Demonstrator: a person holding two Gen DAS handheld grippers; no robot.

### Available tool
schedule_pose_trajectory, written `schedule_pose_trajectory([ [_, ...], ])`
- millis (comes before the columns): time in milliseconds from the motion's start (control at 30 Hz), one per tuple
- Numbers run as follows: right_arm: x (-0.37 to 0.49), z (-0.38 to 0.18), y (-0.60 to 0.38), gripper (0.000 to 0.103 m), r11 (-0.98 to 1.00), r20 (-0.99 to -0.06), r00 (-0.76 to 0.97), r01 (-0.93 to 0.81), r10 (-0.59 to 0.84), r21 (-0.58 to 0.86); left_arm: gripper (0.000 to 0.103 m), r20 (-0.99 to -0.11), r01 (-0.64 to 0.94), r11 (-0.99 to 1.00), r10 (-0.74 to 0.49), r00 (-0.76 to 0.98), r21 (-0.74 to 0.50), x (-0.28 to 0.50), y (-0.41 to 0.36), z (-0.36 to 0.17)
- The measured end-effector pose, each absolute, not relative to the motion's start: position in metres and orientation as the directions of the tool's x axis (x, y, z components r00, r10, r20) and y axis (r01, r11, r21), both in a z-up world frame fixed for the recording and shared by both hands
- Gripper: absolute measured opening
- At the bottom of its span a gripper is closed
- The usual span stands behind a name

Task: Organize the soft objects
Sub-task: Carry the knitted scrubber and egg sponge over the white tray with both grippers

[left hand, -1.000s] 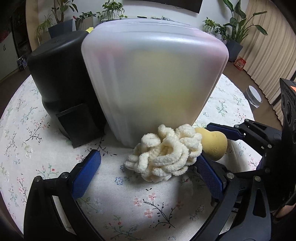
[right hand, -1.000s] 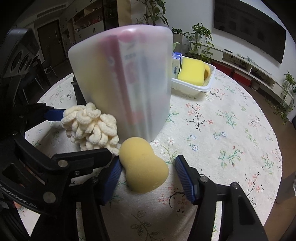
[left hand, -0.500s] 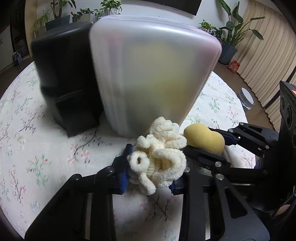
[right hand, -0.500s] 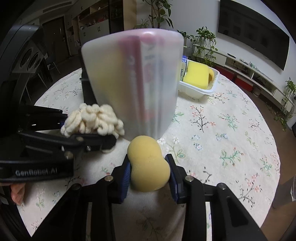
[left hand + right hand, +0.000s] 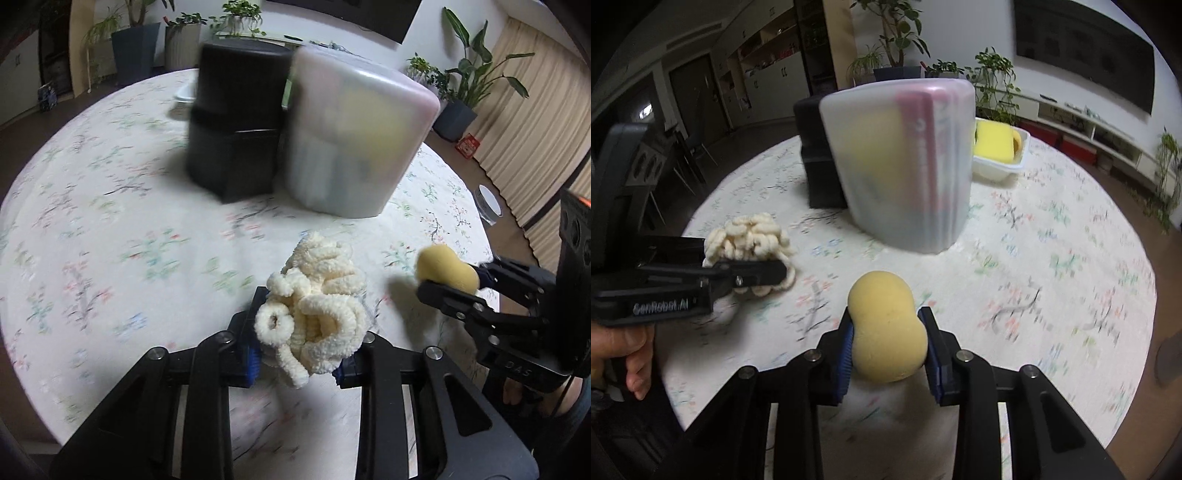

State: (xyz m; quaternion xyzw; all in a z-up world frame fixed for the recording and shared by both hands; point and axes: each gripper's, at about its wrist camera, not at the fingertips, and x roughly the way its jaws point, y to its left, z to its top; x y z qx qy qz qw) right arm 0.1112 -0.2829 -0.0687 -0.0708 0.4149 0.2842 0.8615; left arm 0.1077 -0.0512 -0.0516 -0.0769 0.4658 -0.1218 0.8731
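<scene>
My left gripper (image 5: 301, 343) is shut on a cream loopy chenille scrubber (image 5: 317, 306) and holds it above the floral tablecloth; it also shows in the right wrist view (image 5: 750, 240). My right gripper (image 5: 888, 350) is shut on a yellow peanut-shaped sponge (image 5: 886, 325), lifted off the table; the sponge also shows in the left wrist view (image 5: 445, 271). A frosted translucent bin (image 5: 905, 162) with yellow and pink items inside stands ahead of both grippers.
A black box (image 5: 236, 122) stands against the bin's left side. A white tray (image 5: 1004, 170) holding a yellow block sponge (image 5: 993, 142) sits behind the bin. The round table (image 5: 1071, 266) has a floral cloth. A roll of tape (image 5: 489, 203) lies on the floor beyond the table's edge.
Both grippers closed on their objects, the left on the scrubber and the right on the sponge, then lifted and drew back from the bin.
</scene>
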Motion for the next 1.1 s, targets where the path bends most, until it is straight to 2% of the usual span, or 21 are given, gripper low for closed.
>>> schedule_pose_trajectory([
  [300,0.074,-0.054,-0.287,0.035,0.845,-0.759,0.487,-0.513,0.432,0.153,0.026,-0.757,0.135,0.96,-0.277,0.591,-0.246,0.091,-0.01,-0.021],
  [500,0.082,-0.02,-0.31,0.035,0.87,-0.74,0.538,-0.476,0.402,0.127,0.026,-0.736,0.128,0.972,-0.234,0.636,-0.199,0.106,0.021,0.009],
  [767,0.134,0.021,-0.345,0.035,0.901,-0.731,0.606,-0.434,0.314,0.027,0.026,-0.707,0.135,0.984,-0.176,0.685,-0.115,0.157,0.058,0.056],
  [1100,0.249,0.059,-0.352,0.036,0.905,-0.744,0.618,-0.424,0.255,-0.042,0.026,-0.707,0.185,0.983,-0.131,0.695,0.0,0.265,0.053,0.096],
])
